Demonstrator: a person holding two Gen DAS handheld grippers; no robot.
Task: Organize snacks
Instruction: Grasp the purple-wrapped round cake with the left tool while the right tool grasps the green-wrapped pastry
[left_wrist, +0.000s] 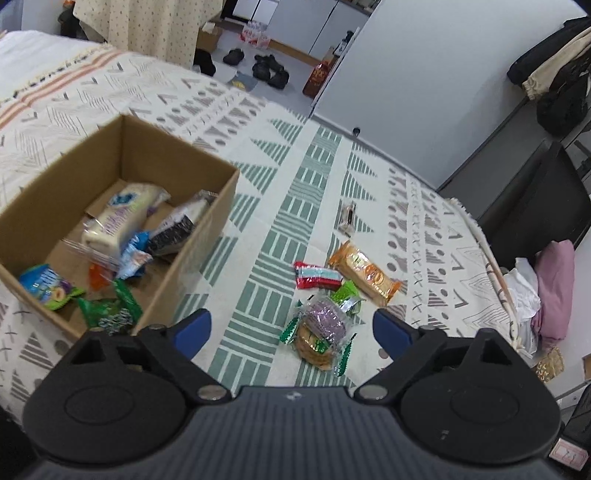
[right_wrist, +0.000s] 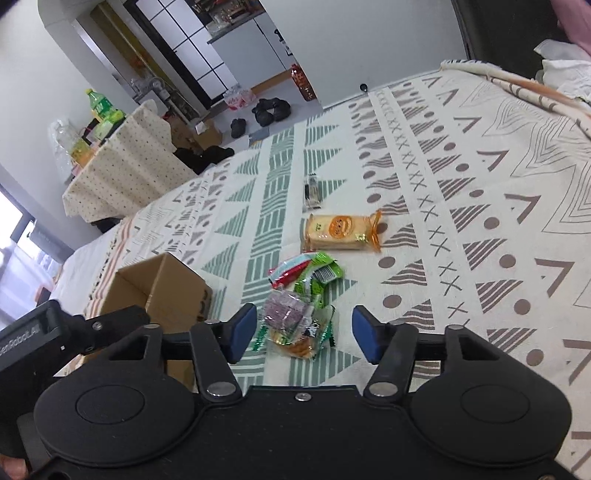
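Left tongs: I see my left tongs (left_wrist: 291, 328) wide open and empty. The blue pads (left_wrist: 194, 330) stand on both sides of the cookie packet (left_wrist: 320, 341), not touching it.
Right tongs: my right tongs (right_wrist: 303, 334) are about half open, also empty. The same packet (right_wrist: 295, 328) lies between their pads, with a gap on each side.
Box: the cardboard box (left_wrist: 177, 155) is to the left of the left tongs and just beside them. It already holds several snacks, among them a long white packet (left_wrist: 122, 218).
Snacks still out: just beyond the cookie packet lie a green wrapper (left_wrist: 347, 295) and a red and blue wrapper (left_wrist: 317, 277), then an orange cracker packet (left_wrist: 365, 273), and further ahead a small dark bar (left_wrist: 347, 218). All rest on the patterned cloth (left_wrist: 424, 221).
Step in hand: I judge that I am going for the cookie packet, but both tongs aim at it.
How to do it well: I think only one pair should close. I would go lower first, so the pads take the body of the packet and not only the loose foil edge, which may slip.
In the way: the green wrapper touches the far side of the cookie packet and could come along with it. The near wall of the box is close to the left pad, so I should lift clear before going over it.
Around: shoes (left_wrist: 271, 70) on the floor and a chair (left_wrist: 535, 206) to the right, well apart from my work.
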